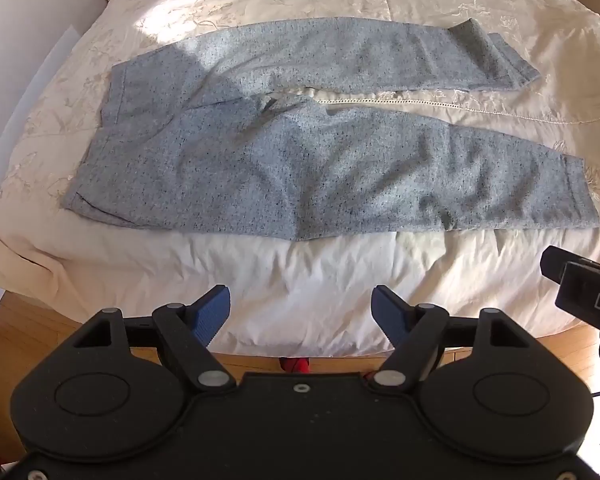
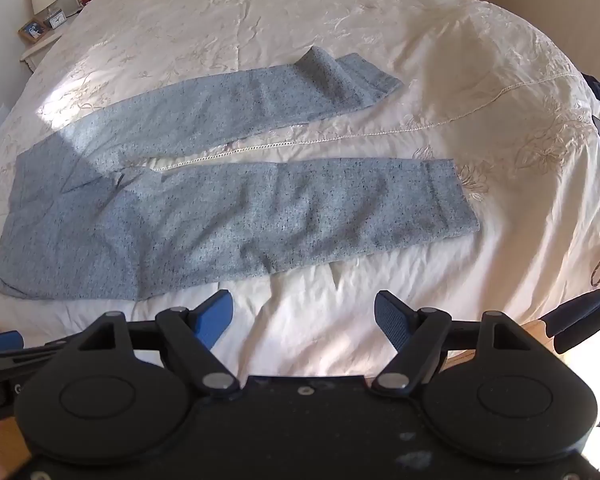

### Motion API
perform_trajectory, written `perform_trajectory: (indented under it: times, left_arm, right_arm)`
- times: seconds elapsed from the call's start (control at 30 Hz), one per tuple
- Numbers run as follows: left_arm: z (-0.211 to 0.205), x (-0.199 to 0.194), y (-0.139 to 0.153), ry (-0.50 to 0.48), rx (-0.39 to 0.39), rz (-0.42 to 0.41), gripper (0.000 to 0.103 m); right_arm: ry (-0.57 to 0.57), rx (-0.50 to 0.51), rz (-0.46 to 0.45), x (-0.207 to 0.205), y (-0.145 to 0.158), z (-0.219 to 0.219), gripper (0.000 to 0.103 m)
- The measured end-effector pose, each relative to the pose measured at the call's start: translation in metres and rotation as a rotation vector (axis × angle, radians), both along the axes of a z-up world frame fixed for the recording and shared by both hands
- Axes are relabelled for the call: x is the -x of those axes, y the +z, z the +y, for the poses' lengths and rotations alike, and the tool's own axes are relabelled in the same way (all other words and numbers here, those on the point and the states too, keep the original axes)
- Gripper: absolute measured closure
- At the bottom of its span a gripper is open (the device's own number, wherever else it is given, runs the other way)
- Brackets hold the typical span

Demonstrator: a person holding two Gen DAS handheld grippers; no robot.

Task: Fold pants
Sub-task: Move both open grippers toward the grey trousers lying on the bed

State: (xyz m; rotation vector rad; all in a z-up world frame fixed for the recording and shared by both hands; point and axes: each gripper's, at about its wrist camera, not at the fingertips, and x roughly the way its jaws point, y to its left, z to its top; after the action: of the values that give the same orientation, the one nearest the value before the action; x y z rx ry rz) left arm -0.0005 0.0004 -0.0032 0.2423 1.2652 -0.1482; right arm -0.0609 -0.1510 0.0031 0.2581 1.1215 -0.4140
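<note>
Sweatpants (image 1: pixel 300 168), grey-blue knit, flat near bed (image 1: pixel 300 280) front edge: soft, light, probably limp. Grip waistband and cuff corners. Left gripper (image 1: pixel 301 312), right gripper (image 2: pixel 303 316): both agape, empty.

L gripper (image 1: pixel 301 314): jaws spread wide, blue pads (image 1: pixel 211 314) facing inward, nothing between them, held level and pointing fwd. R gripper (image 2: pixel 303 320): same pose, jaws wide apart, pads (image 2: pixel 392 326) bare, nothing gripped. The two sit side by side, close; each shows at the edge of the other's wrist view.
</note>
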Motion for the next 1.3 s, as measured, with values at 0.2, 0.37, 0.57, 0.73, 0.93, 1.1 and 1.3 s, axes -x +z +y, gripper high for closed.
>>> perform_trajectory:
  times: [0.2, 0.37, 0.57, 0.73, 0.93, 1.1, 1.3]
  left_arm:
    - [0.004, 0.002, -0.001, -0.003, -0.006, 0.001, 0.025]
    - [0.008, 0.002, -0.003, 0.003, -0.003, 0.005, 0.025]
    - [0.011, 0.001, -0.005, -0.001, -0.002, 0.013, 0.025]
    - [0.015, -0.002, -0.007, 0.006, 0.004, 0.021, 0.025]
    - [0.02, -0.006, -0.008, 0.004, 0.007, 0.028, 0.025]
    - [0.026, -0.015, -0.01, 0.009, 0.013, 0.036, 0.025]
    - [0.029, -0.023, -0.01, 0.006, 0.012, 0.034, 0.025]
  right_arm:
    - [0.009, -0.008, 0.01, -0.001, -0.003, 0.002, 0.023]
    - [0.012, -0.005, 0.015, -0.002, -0.004, 0.003, 0.023]
    - [0.016, -0.005, 0.022, -0.004, -0.005, 0.005, 0.023]
    - [0.022, -0.004, 0.026, -0.006, -0.006, 0.009, 0.023]
    - [0.024, -0.005, 0.033, -0.011, -0.007, 0.015, 0.023]
    - [0.032, -0.006, 0.04, -0.018, -0.008, 0.022, 0.023]
    - [0.047, -0.008, 0.044, -0.028, -0.007, 0.028, 0.023]
